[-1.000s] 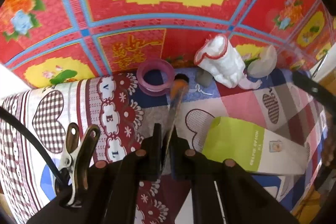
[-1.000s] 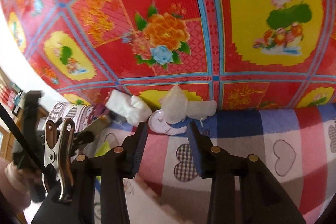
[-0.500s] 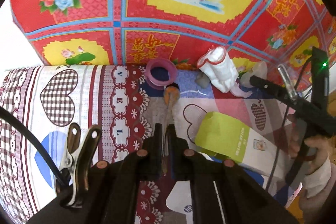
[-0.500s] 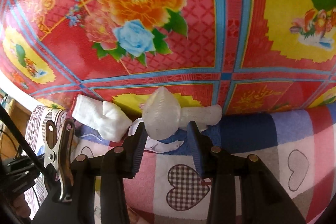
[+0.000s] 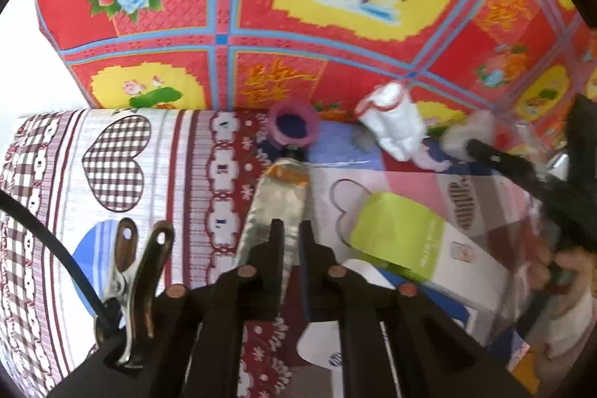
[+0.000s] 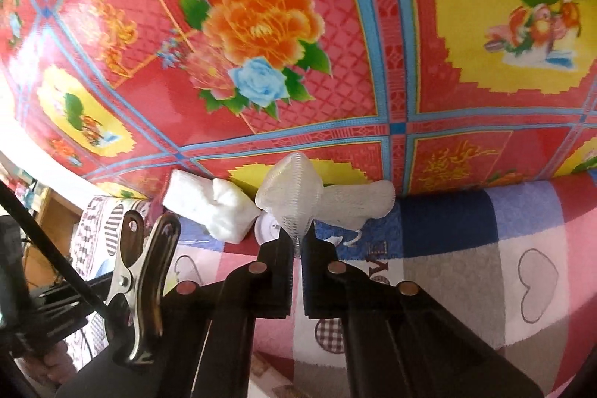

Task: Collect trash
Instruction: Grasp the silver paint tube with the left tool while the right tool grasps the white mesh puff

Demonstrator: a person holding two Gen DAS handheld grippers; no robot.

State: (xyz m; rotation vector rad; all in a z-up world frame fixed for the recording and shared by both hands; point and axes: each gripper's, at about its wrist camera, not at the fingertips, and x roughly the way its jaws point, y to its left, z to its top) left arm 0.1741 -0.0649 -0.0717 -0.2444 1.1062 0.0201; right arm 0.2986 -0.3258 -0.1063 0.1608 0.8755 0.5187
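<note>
Left wrist view: my left gripper (image 5: pixel 289 230) is clamped on a flattened silver tube (image 5: pixel 278 207) with an orange shoulder and black cap, its nose pointing toward a pink ring (image 5: pixel 294 128) at the far edge of the quilted cover (image 5: pixel 123 174). I read this as the pick-up step on both sides.

In the right wrist view, my right gripper (image 6: pixel 296 245) has just been closing, and its jaws are now pinched on the lower tip of a white foam net (image 6: pixel 294 196), the sort that sleeves fruit. A crumpled white tissue (image 6: pixel 212 206) lies just beside it on the left, touching or nearly so, against the red flowered sheet (image 6: pixel 261 25) behind.

A green and white box (image 5: pixel 410 234) lies near the tube. Whether it counts as trash I cannot tell.

With 2 pieces gripped, the next move, as I judge it, calls for lifting both clear and carrying them to a bin, which I see in neither view. The net is light and springy, so the thin pinch may slip.
</note>
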